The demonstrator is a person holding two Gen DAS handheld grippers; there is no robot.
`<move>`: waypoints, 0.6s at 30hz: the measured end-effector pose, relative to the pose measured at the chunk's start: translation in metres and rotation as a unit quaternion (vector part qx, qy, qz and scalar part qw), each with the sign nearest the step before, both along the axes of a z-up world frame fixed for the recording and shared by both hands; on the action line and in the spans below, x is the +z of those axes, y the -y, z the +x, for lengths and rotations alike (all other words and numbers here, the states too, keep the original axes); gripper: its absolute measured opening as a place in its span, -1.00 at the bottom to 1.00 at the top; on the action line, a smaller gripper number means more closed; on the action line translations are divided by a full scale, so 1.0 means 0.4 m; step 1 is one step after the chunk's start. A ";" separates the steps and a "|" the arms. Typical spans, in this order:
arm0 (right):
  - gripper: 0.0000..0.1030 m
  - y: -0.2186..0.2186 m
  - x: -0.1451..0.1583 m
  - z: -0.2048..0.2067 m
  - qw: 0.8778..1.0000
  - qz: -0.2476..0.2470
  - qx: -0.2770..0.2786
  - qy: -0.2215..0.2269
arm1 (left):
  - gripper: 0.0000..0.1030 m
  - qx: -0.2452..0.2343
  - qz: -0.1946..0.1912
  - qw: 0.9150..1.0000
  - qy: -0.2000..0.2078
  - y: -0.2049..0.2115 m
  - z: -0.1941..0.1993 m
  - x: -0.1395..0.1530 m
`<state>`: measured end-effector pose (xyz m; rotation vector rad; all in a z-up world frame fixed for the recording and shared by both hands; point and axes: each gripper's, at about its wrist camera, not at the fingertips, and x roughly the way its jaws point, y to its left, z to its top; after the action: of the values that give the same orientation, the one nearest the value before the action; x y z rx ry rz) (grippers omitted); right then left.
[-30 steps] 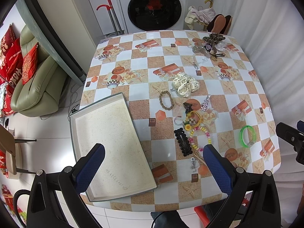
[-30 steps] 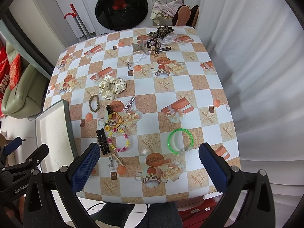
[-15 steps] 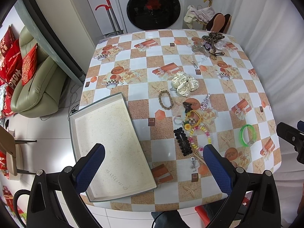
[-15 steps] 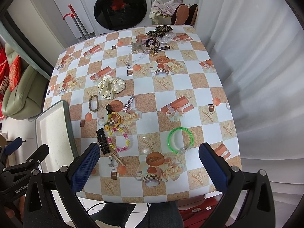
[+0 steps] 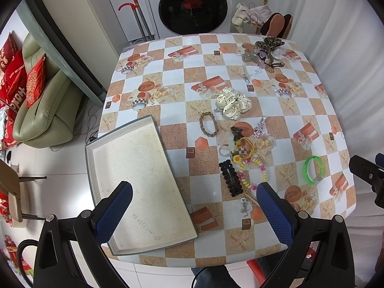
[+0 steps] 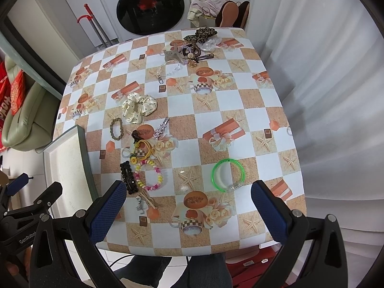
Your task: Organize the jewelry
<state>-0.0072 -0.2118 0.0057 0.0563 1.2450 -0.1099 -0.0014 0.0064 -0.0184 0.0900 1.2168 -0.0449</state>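
A shallow grey tray (image 5: 134, 180) lies empty on the table's left front; it also shows in the right wrist view (image 6: 69, 165). Jewelry lies scattered mid-table: a green bangle (image 6: 228, 175) (image 5: 315, 170), a pastel bead bracelet (image 6: 150, 175) (image 5: 252, 170), a black hair clip (image 6: 128, 177) (image 5: 231, 177), a brown braided bracelet (image 5: 208, 123), a cream dotted scrunchie (image 5: 232, 103) (image 6: 138, 105), yellow hair ties (image 5: 242, 146). My left gripper (image 5: 194, 206) is open and empty above the tray's near end. My right gripper (image 6: 188, 206) is open and empty above the table's front, near the bangle.
A second pile with a leopard bow (image 5: 270, 44) (image 6: 201, 34) and chain sits at the far right. The checked tablecloth (image 6: 240, 100) covers the table. A washing machine (image 5: 192, 4), a sofa (image 5: 40, 110) and a white curtain (image 6: 324, 96) surround it.
Both views have crept slightly closer to the table. Nothing on the table has moved and both grippers stay open.
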 end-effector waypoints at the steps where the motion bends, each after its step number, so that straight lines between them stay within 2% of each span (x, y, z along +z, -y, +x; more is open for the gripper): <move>1: 1.00 0.002 -0.003 0.000 1.000 0.001 0.000 -0.001 | 1.00 0.000 0.000 1.000 0.000 0.001 0.000 0.000; 8: 1.00 0.008 -0.045 -0.011 1.000 0.017 -0.012 -0.012 | 1.00 0.011 0.000 1.000 -0.018 -0.014 0.005 -0.040; 13: 1.00 0.044 -0.093 -0.024 0.998 0.034 -0.034 -0.031 | 1.00 0.011 -0.010 0.999 -0.036 -0.001 0.079 -0.094; 18: 1.00 0.120 -0.188 -0.013 0.994 0.059 -0.067 -0.064 | 1.00 0.005 -0.031 0.998 -0.045 0.018 0.148 -0.152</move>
<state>-0.0125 -0.2597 -0.0695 0.2385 1.3746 -0.1593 0.0580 -0.0006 -0.0791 0.0276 1.3051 -0.0795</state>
